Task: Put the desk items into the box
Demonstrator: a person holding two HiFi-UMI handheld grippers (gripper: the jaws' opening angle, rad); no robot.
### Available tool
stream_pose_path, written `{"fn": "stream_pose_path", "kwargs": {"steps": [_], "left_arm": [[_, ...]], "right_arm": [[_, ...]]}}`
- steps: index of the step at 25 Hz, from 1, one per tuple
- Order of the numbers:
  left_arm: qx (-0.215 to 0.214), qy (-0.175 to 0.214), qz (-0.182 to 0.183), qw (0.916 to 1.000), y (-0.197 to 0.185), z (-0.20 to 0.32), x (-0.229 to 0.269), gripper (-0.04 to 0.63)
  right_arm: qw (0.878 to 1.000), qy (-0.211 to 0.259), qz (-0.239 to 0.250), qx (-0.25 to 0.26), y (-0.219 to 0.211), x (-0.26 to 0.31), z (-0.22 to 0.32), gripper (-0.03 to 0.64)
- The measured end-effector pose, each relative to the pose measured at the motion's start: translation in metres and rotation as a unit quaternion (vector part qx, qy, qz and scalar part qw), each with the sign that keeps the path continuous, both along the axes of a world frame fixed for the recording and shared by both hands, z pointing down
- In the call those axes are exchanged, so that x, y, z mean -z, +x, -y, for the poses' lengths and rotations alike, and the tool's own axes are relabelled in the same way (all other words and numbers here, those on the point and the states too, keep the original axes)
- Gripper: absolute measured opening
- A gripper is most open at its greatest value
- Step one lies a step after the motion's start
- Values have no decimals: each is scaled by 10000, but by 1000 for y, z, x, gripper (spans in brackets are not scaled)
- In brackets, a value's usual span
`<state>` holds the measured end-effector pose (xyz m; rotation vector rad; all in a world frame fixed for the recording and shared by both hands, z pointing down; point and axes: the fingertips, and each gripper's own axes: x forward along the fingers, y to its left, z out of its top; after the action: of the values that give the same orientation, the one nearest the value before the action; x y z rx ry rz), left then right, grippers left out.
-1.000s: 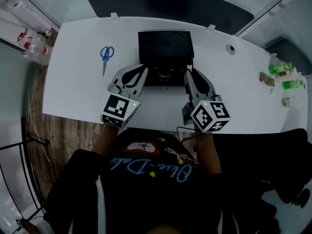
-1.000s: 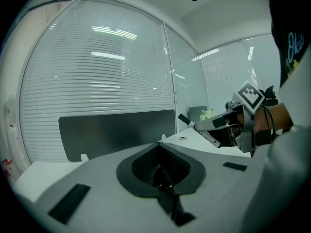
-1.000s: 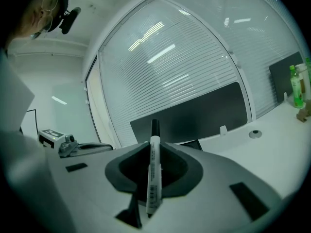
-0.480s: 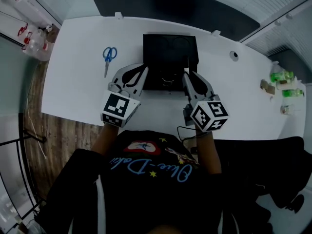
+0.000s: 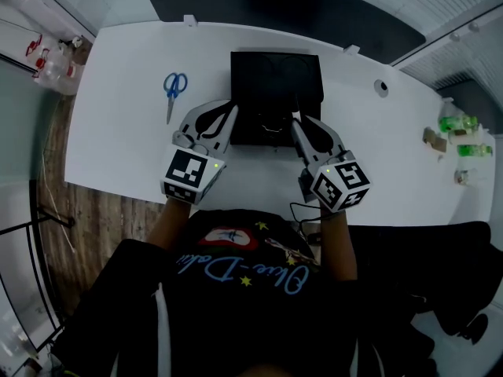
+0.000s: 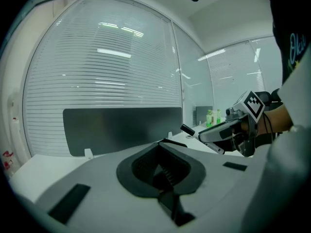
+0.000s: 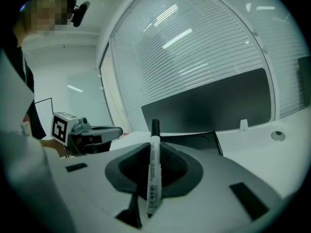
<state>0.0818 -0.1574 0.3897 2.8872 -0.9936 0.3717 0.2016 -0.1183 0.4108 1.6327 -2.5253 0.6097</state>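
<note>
The inside of the black box [image 5: 275, 77] is too dark to read: only faint round outlines at its far end and a small glint near its front wall show, and what they are cannot be told. From the head view the marker [image 7: 154, 171] is barely a thin line against that dark interior. The right gripper view shows it plainly: a white barrel with a black cap, standing upright and clamped between the jaws of the right gripper [image 5: 302, 124], its lower end hidden behind the gripper body. The left gripper [image 6: 164, 174] has its jaws together with nothing between them, and its own body hides most of the box. Both hands are hidden under the marker cubes. Blue scissors [image 5: 174, 89] lie on the white surface [image 5: 118, 151], well apart to the left of the box. Against a second ago, both grippers sit at nearly the same place by the box's near edge, the right one angled slightly more inward. The marker grip is unchanged, and the scissors have not moved.
</note>
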Motion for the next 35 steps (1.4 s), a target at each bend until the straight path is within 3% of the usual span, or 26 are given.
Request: {"fn": "stream_pose_path", "kwargs": {"steps": [6,15,27,35], "left_arm": [[241,-60,109,9996,-5,-5,-4,8],[524,-107,153,9985,-10,-17,-6,8],[862,-156,156,9960,-29,-22,-8,8],[989,-155,129,9949,-36,-19,-8,8]], "right_arm": [[9973,183,-146,692,-12,2,-1,74],[9876,-12,-613,1442,-27,-19,-9,74],[9733,-264,-1178,1950,-40,-43,-10,74],[9580,-318,-1867,2153,-41,-57,-6,74]]}}
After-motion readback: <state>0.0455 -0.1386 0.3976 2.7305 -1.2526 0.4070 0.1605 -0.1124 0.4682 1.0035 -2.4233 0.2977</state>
